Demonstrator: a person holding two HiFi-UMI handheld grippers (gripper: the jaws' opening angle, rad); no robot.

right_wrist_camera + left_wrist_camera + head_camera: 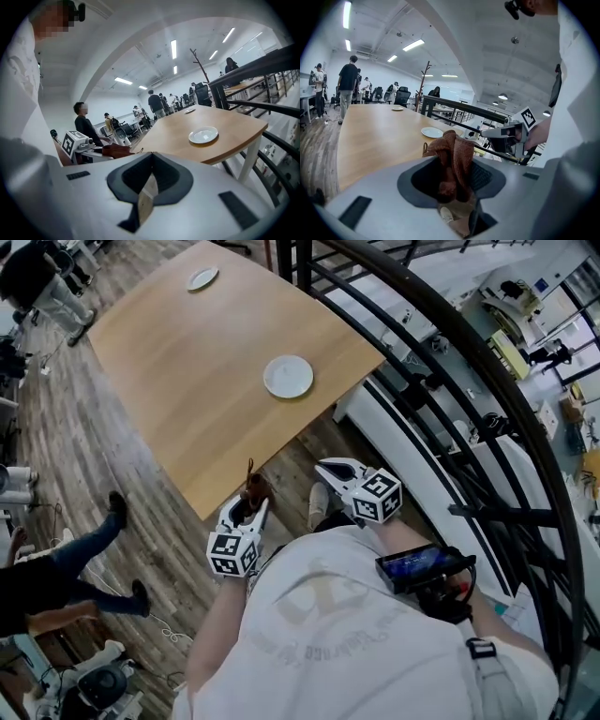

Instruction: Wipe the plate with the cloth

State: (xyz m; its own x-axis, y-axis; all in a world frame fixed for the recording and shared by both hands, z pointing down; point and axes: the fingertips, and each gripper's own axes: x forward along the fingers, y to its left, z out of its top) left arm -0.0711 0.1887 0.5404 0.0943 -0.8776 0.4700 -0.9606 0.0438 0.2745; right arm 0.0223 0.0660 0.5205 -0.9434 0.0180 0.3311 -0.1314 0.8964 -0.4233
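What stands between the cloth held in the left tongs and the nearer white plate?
Nothing visible. Only bare wooden tabletop lies between the rust-brown knitted cloth in the left tongs and the nearer round white plate. The right tongs, shut and empty, sit off to one side.

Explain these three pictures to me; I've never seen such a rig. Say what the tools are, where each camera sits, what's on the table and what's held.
No robot: a person holds a two-jaw gripper in each hand. One picture looks down from a head camera; the others come from cameras on the grippers. The left gripper clamps a rust-brown cloth. The right gripper is shut, empty. The wooden table bears a near plate and a far plate.
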